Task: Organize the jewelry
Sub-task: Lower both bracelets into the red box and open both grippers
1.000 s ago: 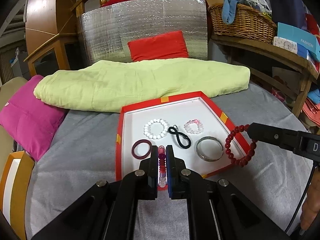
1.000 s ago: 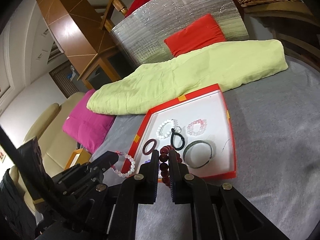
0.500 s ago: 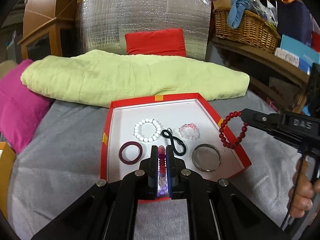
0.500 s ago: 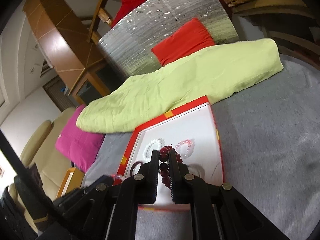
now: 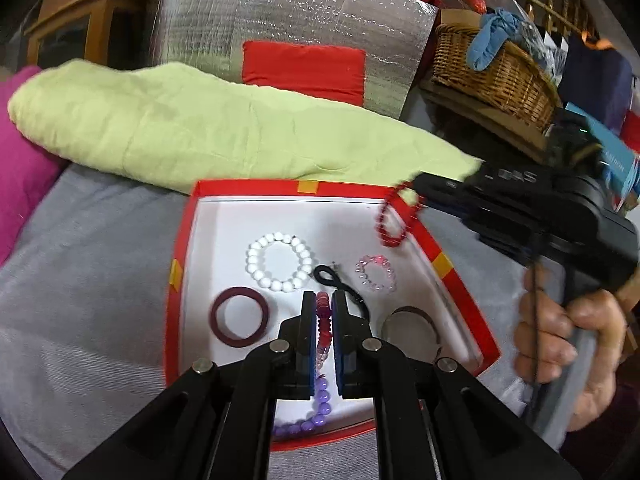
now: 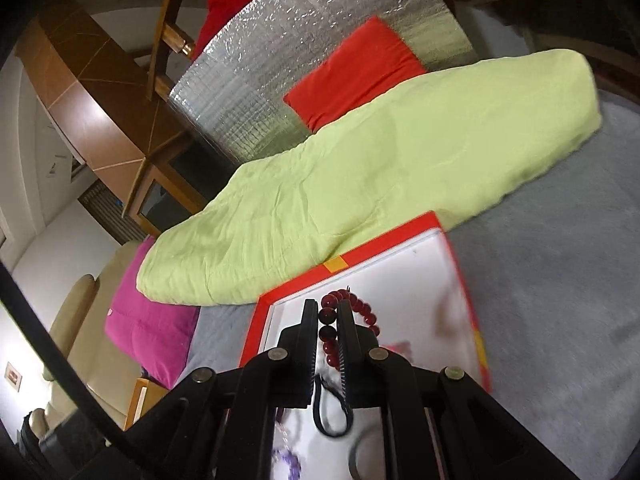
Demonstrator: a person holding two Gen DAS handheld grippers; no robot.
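A red-rimmed white tray (image 5: 440, 263) lies on the grey cloth. In it lie a white bead bracelet (image 5: 279, 261), a maroon bangle (image 5: 239, 322), a black cord (image 5: 336, 280), a pink crystal bracelet (image 5: 376, 273) and a silver bangle (image 5: 408, 320). My left gripper (image 5: 324, 308) is shut on a pink-and-purple bead bracelet (image 5: 320, 396) that hangs over the tray's near side. My right gripper (image 6: 329, 316) is shut on a dark red bead bracelet (image 6: 352, 312), held over the tray's far right corner; the bracelet also shows in the left wrist view (image 5: 390, 224).
A folded light green blanket (image 5: 224, 120) lies just behind the tray. A magenta cushion (image 6: 148, 320) sits at the left, a red cushion (image 5: 304, 68) against a silver foil panel (image 5: 280, 12) behind. A wicker basket (image 5: 492, 76) stands on a shelf at the back right.
My right gripper has carried the dark red bracelet from beside the tray's right edge to above its far right corner. My left gripper has moved in over the tray with its bracelet.
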